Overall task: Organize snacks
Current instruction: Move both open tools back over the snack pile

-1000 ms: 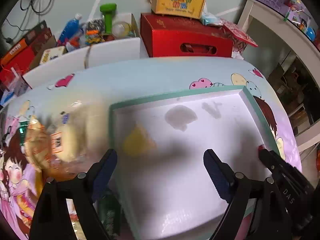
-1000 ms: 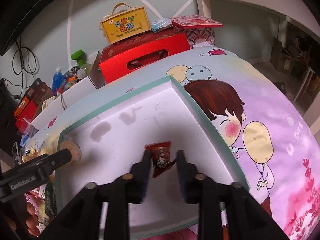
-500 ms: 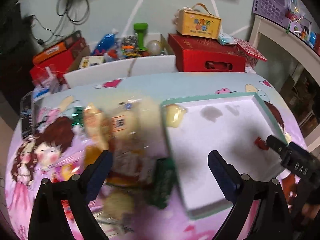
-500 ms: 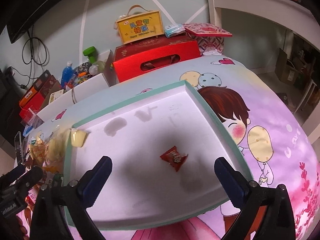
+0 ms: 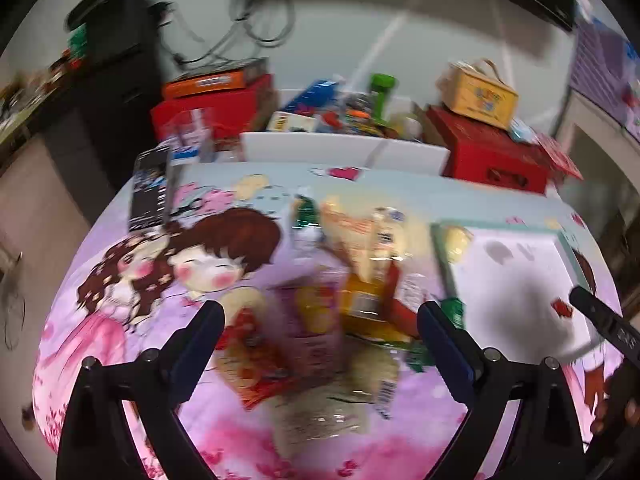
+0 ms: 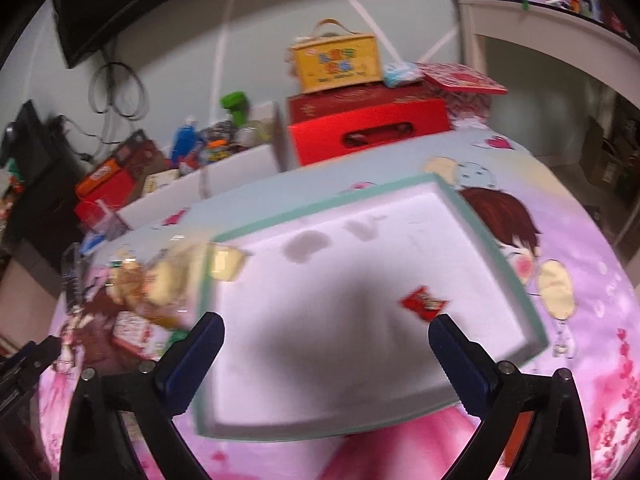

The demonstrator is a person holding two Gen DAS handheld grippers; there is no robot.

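A white tray with a teal rim lies on the cartoon-print table; it also shows at the right of the left wrist view. A small red candy packet lies inside it, also seen in the left wrist view. A pale yellow snack rests at the tray's left corner. A blurred pile of snack bags lies left of the tray. My left gripper is open and empty above the pile. My right gripper is open and empty above the tray.
A red box with a yellow carry box on top stands behind the table. A white bin of bottles and clutter sits beside it. A dark phone-like object lies at the table's far left.
My right gripper opened and let the red candy packet drop in the tray, then pulled back. My left gripper swung left from the tray to above the snack pile.
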